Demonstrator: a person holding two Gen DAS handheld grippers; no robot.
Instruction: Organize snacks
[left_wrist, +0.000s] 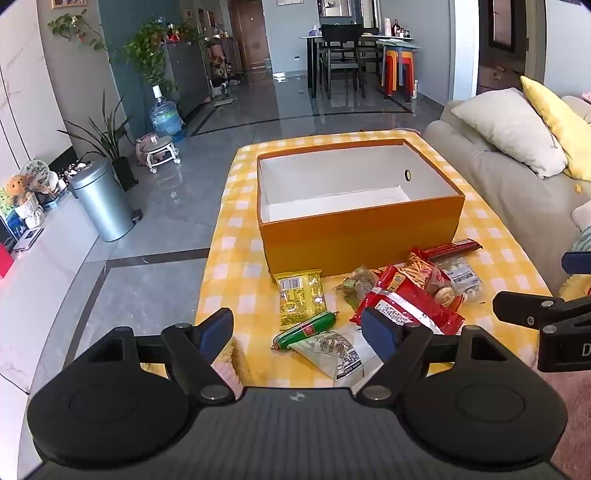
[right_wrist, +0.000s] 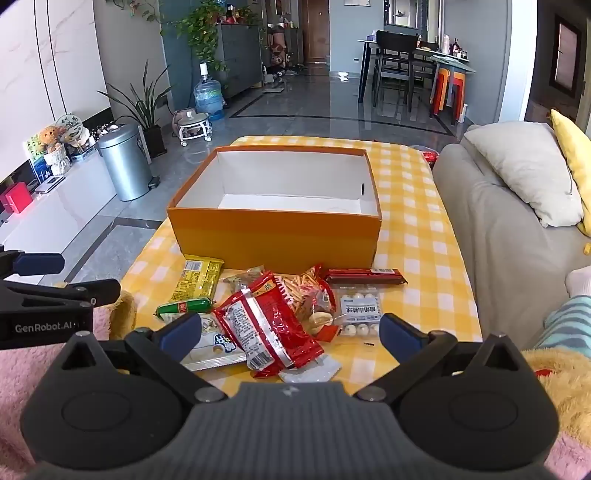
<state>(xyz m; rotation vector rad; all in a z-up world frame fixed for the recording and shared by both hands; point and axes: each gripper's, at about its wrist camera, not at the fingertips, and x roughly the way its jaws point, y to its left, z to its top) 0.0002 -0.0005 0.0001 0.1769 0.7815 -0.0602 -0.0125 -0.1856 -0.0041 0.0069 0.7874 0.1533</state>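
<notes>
An empty orange box (left_wrist: 362, 229) (right_wrist: 273, 229) with a white inside stands on the yellow checked table (left_wrist: 240, 266) (right_wrist: 417, 236). In front of it lies a pile of snacks: a yellow packet (left_wrist: 301, 297) (right_wrist: 197, 280), a green sausage (left_wrist: 306, 329) (right_wrist: 183, 307), a red bag (left_wrist: 406, 308) (right_wrist: 266, 328), a white packet (left_wrist: 332, 354), a clear pack of white balls (right_wrist: 360, 314) and a dark red bar (left_wrist: 452, 248) (right_wrist: 364, 275). My left gripper (left_wrist: 299, 332) is open above the sausage. My right gripper (right_wrist: 290, 332) is open above the red bag.
A grey sofa (left_wrist: 517, 177) (right_wrist: 509, 229) with cushions runs along the table's right side. A metal bin (left_wrist: 101, 199) (right_wrist: 125, 162), plants and a low white cabinet stand on the left. A pink fluffy fabric (right_wrist: 44, 369) lies at the near edge.
</notes>
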